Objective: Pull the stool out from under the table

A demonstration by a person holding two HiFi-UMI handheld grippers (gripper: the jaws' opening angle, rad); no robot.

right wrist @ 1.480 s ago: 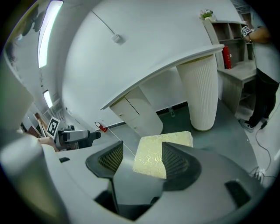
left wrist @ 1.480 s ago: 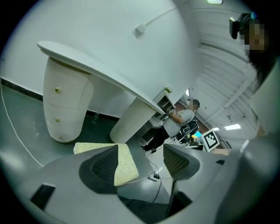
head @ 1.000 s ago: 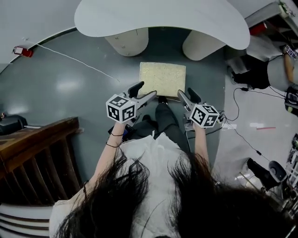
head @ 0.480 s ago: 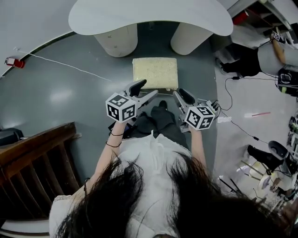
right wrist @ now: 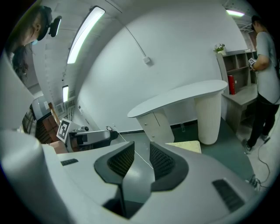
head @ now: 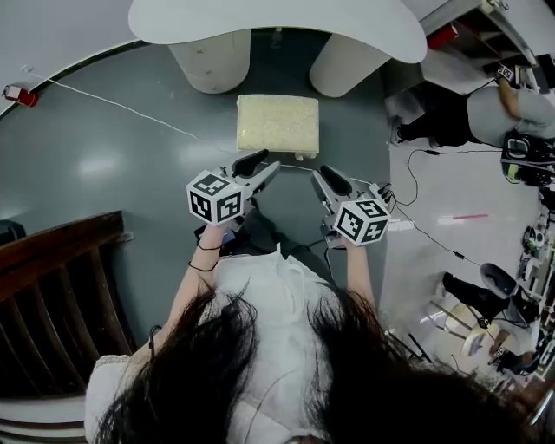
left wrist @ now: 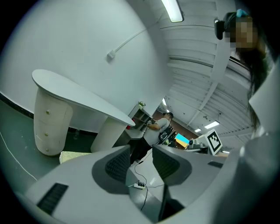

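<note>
The stool, with a square cream seat, stands on the dark floor in front of the white table, clear of the tabletop. My left gripper and right gripper hover side by side short of the stool's near edge and touch nothing. Both pairs of jaws have just been closing, and nothing sits between them. In the left gripper view a slim gap remains in my left gripper, with the stool low at the left. The right gripper view shows an equally narrow gap in my right gripper, the stool beyond it.
A dark wooden railing fills the lower left. A white cable runs across the floor at the left. A power strip with cords lies at the right, where a person stands by shelves. The table rests on two rounded white pedestals.
Both grippers have drawn back from the stool's near edge toward my body. Their jaws have narrowed. The stool now lies farther ahead of them.
</note>
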